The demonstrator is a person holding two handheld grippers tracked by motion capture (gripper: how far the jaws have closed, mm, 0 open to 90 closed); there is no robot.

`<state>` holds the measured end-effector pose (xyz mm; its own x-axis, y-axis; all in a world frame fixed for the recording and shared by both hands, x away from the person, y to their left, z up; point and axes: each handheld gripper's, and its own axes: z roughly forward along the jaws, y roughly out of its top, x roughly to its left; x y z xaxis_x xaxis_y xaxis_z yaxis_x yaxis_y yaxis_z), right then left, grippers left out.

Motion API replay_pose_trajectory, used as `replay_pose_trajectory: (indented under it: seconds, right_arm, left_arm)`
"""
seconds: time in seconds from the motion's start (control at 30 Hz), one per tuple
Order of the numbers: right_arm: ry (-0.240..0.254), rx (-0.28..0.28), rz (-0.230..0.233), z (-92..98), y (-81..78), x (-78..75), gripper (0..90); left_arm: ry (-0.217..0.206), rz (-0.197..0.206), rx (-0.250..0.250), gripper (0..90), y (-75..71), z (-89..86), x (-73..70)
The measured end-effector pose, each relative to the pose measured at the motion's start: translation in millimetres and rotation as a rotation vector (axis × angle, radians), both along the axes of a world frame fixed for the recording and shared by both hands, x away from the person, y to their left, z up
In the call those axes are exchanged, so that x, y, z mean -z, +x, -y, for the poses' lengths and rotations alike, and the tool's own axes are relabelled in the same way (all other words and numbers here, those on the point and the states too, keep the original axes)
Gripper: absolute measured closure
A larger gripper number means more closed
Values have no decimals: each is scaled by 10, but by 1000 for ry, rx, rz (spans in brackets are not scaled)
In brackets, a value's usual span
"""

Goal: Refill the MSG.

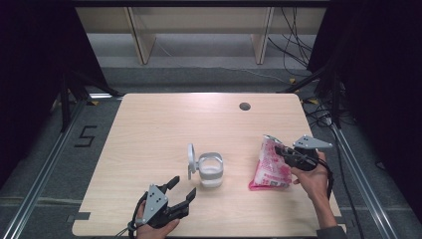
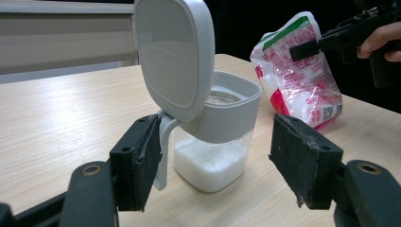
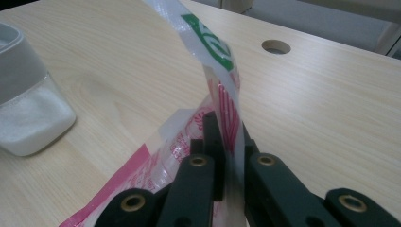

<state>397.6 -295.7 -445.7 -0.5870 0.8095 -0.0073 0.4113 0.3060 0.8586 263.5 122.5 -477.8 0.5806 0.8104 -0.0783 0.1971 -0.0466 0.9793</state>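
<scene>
Pale wood-grain tabletop (image 1: 164, 129) stretches in front of me, with a small round cable hole (image 1: 244, 106) toward its far edge and grey floor and dark cables beyond.

My right gripper (image 1: 287, 152) is clamped on the upper edge of a clear plastic bag printed in pink, white and green (image 1: 270, 167), which sits on the right side of the table with its bottom resting on the wood. In the right gripper view the two black jaws are pressed together with the thin film pinched between them (image 3: 227, 109), the green-marked top rising above the pads.

My left gripper (image 1: 181, 189) is near the front edge, its jaws spread wide with nothing between the pads. It points at a small clear square container with a grey collar (image 1: 211, 171), standing near the middle of the table and partly filled with white granules. In the left gripper view the container (image 2: 215, 142) stands just beyond my jaws, not touched by them. Its grey hinged lid (image 2: 172, 54) is flipped up, standing nearly upright on the side facing my left jaw. The bag (image 2: 298, 75) lies well apart from the container.
</scene>
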Motion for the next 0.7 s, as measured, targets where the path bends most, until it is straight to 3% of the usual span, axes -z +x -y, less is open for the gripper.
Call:
replay_pose_trajectory:
  seconds: [0.13,0.17,0.27,0.33,0.37,0.43,0.47,0.7]
  right_arm:
    - [17,10,-2,18,29,16,894]
    - [25,30,-20,7,14,14,891]
    - [14,26,-16,24,40,27,878]
    - [26,49,-44,16,39,48,865]
    - [19,45,-19,37,73,63,860]
    - [46,75,-43,27,86,84,859]
    - [36,71,-62,32,90,78,859]
    - [27,74,-58,53,144,107,841]
  left_arm:
    - [5,-5,-8,335,5,-25,-4]
    - [7,-4,-8,335,6,-29,-5]
    - [10,-1,-10,335,12,-42,-8]
    - [3,-4,-14,336,12,-50,-11]
    - [-5,-10,-21,336,10,-47,-9]
    - [-2,-11,-21,336,21,-45,-6]
    - [-2,-10,-18,336,24,-41,-3]
    - [-5,-11,-20,335,26,-40,-7]
